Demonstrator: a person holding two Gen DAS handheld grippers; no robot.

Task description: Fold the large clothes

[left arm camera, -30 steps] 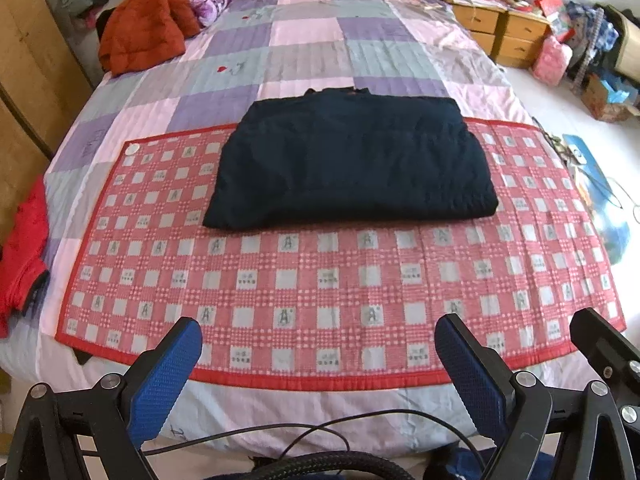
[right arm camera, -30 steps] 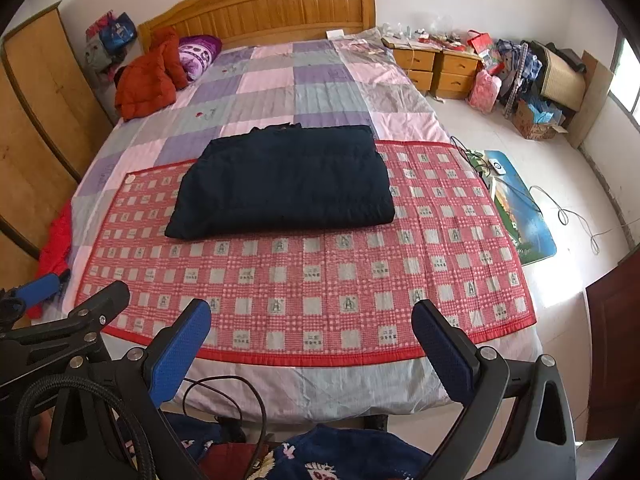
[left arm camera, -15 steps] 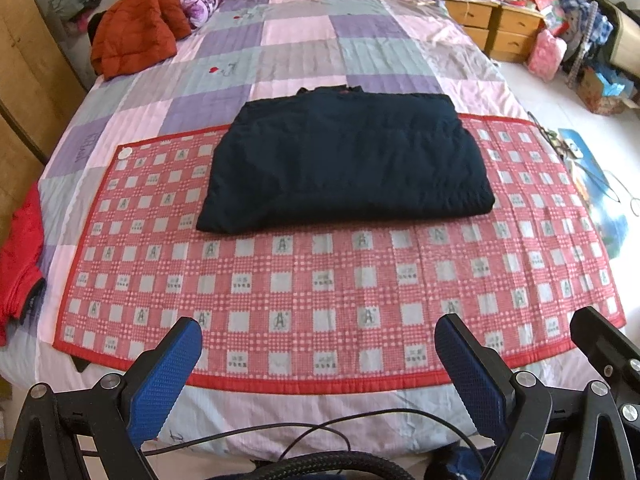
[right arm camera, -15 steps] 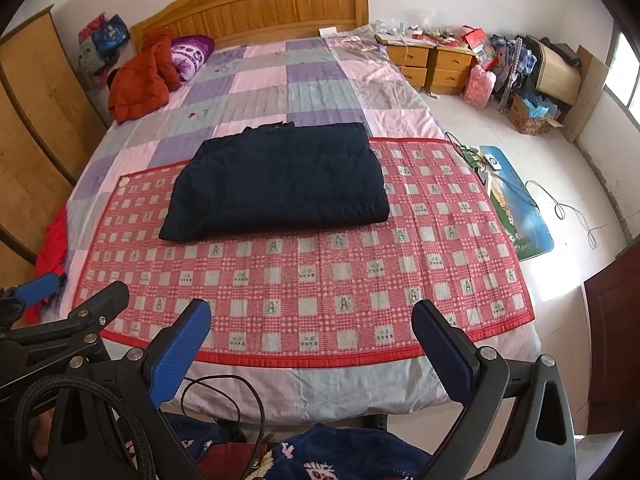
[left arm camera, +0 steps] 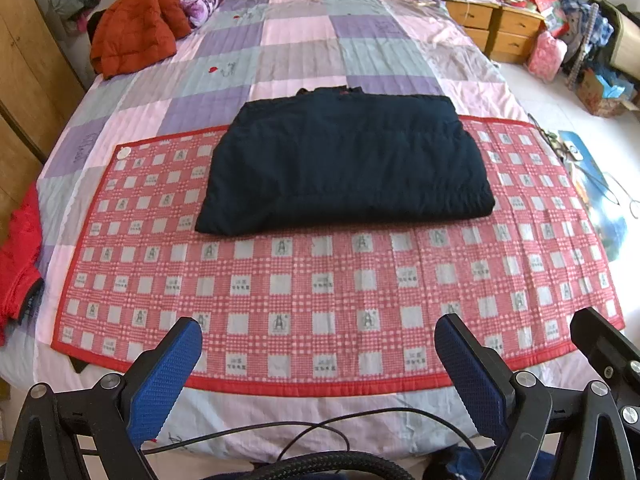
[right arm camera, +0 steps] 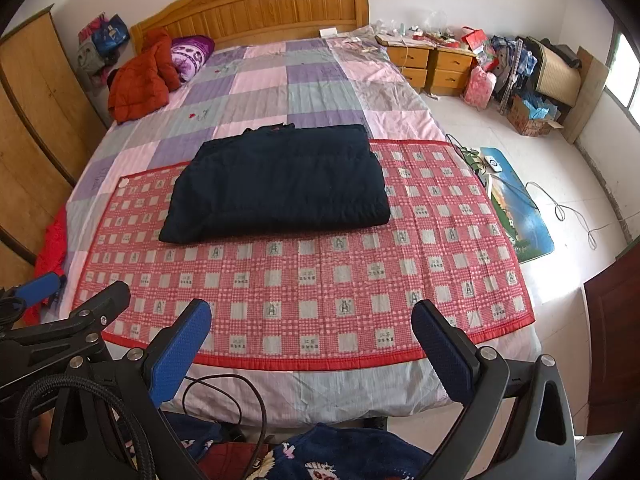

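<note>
Left wrist view puts the red checked mat (left arm camera: 320, 280) ahead of your tools, the folded dark garment (left arm camera: 344, 164) straight beyond, long axis crosswise. Your left gripper (left arm camera: 318, 364) and right gripper (right arm camera: 312, 344) gape wide, empty, about equally near.
</note>
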